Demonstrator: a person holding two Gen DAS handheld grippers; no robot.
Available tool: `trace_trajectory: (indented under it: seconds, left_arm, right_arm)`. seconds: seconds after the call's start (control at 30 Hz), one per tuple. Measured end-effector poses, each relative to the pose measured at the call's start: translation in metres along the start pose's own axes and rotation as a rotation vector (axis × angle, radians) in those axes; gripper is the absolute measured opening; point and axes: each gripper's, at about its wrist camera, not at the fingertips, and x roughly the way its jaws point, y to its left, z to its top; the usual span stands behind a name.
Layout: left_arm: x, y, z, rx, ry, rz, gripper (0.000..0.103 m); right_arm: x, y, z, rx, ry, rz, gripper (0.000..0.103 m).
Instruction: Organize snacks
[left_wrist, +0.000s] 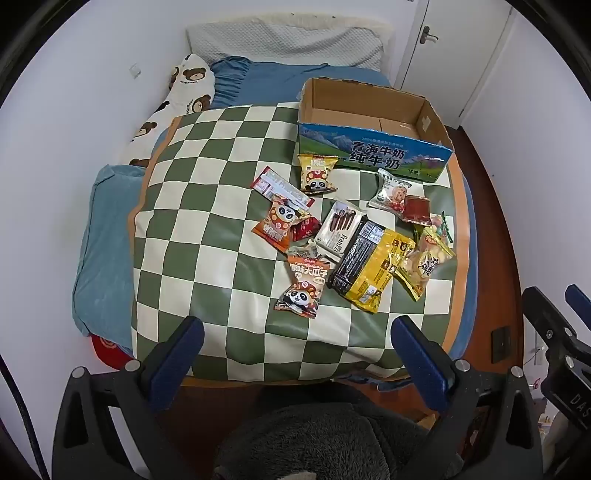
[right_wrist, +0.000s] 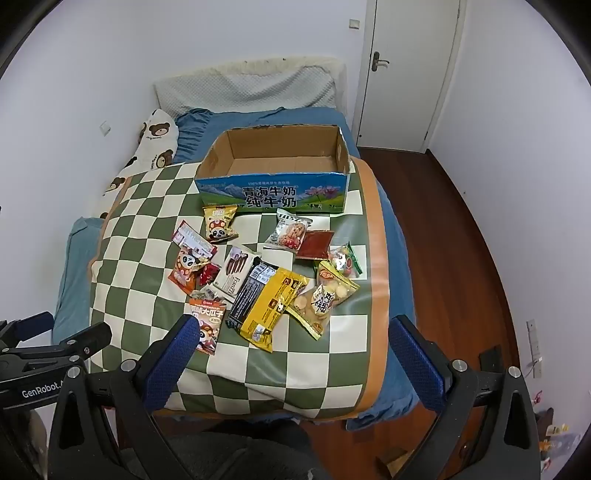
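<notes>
Left gripper (left_wrist: 295, 343): black plastic frame with triangular cut-outs, silver round screws at the finger pivots.
Left fingers (left_wrist: 177, 354): black arms faced with dark blue pads.
Right gripper (right_wrist: 291, 343): same black frame, silver screws, white "GenRobot" lettering seen on the other unit's body.
Right fingers (right_wrist: 413, 354): dark blue pads.
Cable (left_wrist: 22, 413): black cord at the left edge.
Clothing (left_wrist: 314, 439): dark grey fleecy fabric.

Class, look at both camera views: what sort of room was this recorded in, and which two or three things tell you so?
Most likely a bedroom in a home. A bed with blue sheets fills the room, a white pillow lies at its head beside a bear-print cushion, and a closed white door stands behind.
</notes>
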Motion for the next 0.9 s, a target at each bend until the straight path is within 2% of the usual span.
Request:
trace_trajectory:
  seconds: [0.9]
  left_arm:
    - [-0.0004,0.0,-0.0001,0.002,-0.012,0.005,0.103]
  right_arm:
    - [-0.0025,-0.0033,-0.0007,0.003,0.002,0.01,0.103]
